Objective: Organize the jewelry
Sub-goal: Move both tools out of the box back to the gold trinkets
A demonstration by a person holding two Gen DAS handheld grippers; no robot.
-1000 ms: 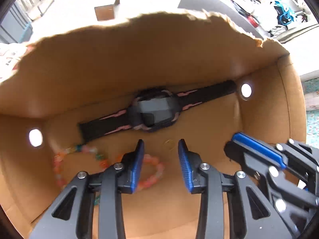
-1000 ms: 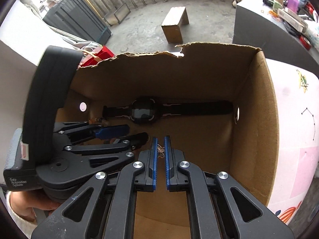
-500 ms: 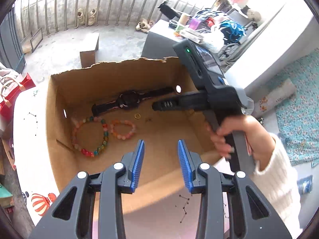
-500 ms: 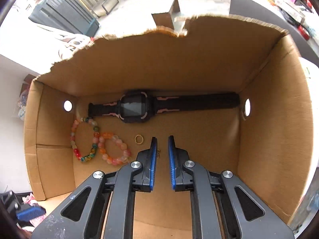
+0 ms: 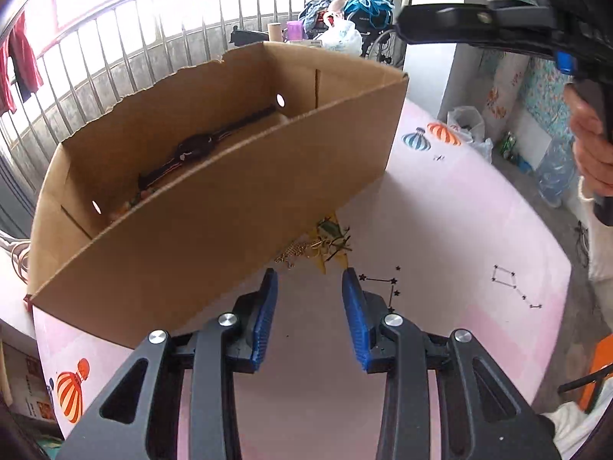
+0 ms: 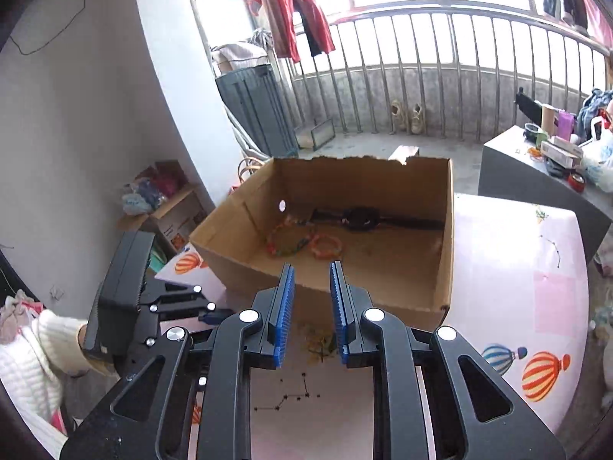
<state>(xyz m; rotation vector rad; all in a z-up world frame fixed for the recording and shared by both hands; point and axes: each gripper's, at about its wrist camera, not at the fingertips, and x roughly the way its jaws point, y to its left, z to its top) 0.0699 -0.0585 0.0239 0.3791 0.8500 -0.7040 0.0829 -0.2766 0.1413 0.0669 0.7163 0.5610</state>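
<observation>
An open cardboard box [image 5: 214, 207] [image 6: 446, 253] stands on the pink table. Inside lie a black watch [image 5: 195, 145] [image 6: 360, 217], a multicoloured bead bracelet [image 6: 285, 241] and an orange bead bracelet [image 6: 326, 246]. A gold chain [image 5: 302, 248] lies on the table just outside the box's near wall, also faintly visible in the right wrist view [image 6: 320, 341]. My left gripper [image 5: 309, 287] is open and empty, low over the table just short of the chain. My right gripper [image 6: 309, 272] is open and empty, raised in front of the box.
The pink table [image 5: 452, 230] has balloon and constellation prints. A grey cabinet [image 6: 536, 184] with clutter stands at the right. A balcony railing [image 6: 421, 76] runs behind. A shelf [image 6: 168, 207] stands to the left of the table.
Both grippers have pulled back out of the box. The right gripper dropped a small ornament inside and opened wider. The left gripper has come down toward the gold chain on the table.
</observation>
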